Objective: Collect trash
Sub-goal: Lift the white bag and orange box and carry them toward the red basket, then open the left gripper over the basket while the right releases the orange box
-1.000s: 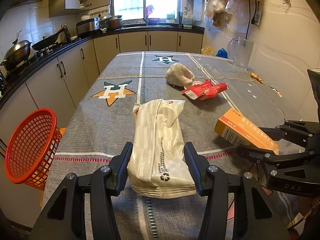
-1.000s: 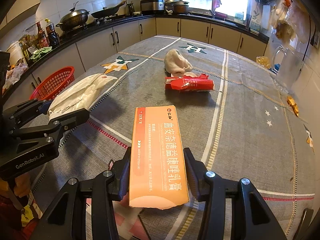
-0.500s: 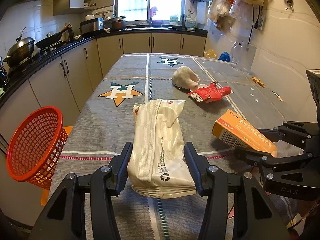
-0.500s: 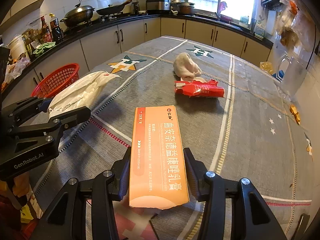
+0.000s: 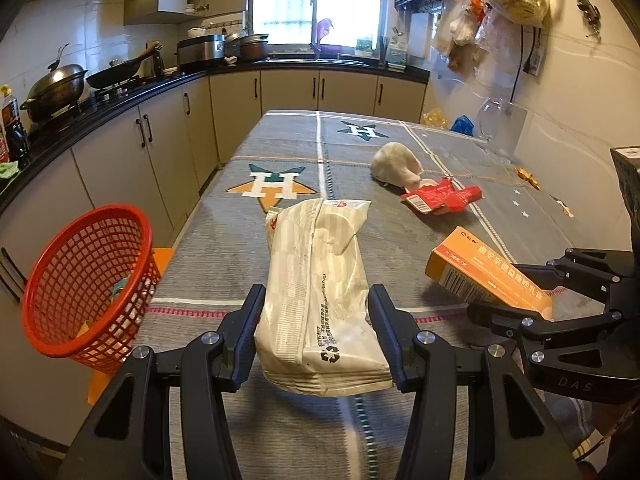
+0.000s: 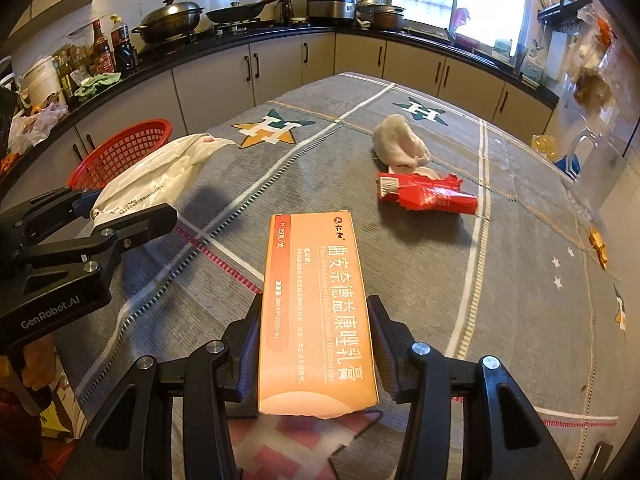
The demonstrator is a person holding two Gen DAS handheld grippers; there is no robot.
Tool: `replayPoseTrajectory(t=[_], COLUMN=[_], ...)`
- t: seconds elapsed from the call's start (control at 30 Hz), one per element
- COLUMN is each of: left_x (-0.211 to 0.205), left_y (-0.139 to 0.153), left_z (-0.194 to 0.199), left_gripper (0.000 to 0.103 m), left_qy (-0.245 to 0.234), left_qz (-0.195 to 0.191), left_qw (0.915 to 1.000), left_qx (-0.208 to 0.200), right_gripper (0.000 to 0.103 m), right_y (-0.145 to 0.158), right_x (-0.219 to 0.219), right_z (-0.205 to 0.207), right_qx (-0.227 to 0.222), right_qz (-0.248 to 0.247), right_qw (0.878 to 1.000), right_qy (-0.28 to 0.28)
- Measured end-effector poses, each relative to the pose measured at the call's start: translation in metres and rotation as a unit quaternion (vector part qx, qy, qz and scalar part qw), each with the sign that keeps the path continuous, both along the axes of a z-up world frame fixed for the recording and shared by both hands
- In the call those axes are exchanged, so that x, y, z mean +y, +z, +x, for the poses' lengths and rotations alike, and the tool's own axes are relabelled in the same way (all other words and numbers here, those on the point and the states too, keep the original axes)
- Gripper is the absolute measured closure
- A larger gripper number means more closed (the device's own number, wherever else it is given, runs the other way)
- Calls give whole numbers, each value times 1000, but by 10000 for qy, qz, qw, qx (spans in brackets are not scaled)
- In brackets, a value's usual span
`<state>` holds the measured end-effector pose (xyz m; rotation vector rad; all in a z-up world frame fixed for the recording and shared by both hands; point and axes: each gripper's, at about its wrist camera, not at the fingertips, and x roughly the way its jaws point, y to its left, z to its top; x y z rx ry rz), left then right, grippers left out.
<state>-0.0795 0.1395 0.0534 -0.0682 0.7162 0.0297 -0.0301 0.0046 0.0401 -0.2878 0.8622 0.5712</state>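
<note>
Two tongs, left tongs [image 5: 316, 334] clamping white packet [image 5: 320, 288], right tongs [image 6: 314, 340] clamping orange box [image 6: 316, 312]

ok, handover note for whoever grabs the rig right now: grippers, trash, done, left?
Left gripper: shut on the white wrapper bag, lifted off the table.
Right gripper: shut on the orange box, also lifted.
Red basket sits off the table's left edge, some scraps already inside.
Left to do: drop both items in, then collect the red wrapper and crumpled white wad on the tablecloth.
</note>
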Motion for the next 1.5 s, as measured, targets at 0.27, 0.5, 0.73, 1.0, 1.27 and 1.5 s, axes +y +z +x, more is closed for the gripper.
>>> replayPoseTrajectory(t=[0.27,0.5,0.73,1.0,1.27,1.5], left_x=[37,93,152,206,235,236], left_y=[12,22,23,4,-11,-11], left_z=[-11,-25,-34,-28,-22,-19], left_gripper=[52,52,52,52,51,37], left_qy=[402,994,1591,2054,2261,2232], left_qz=[11,57,172,169,68,4], left_qw=[9991,9947,9870,9784,9737,9746], left_qx=[-152,-262,-169,132,265,176], right_gripper=[51,51,50,50,50,49], right_y=[10,27,42,45,32,24], right_x=[29,78,136,213,273,285], right_z=[1,4,21,42,62,72], right_qx=[89,189,516,907,1242,1396], right_qz=[74,268,587,886,1063,1161], right_qw=[9995,9965,9905,9814,9753,9728], right_qy=[296,767,1134,1444,1483,1438])
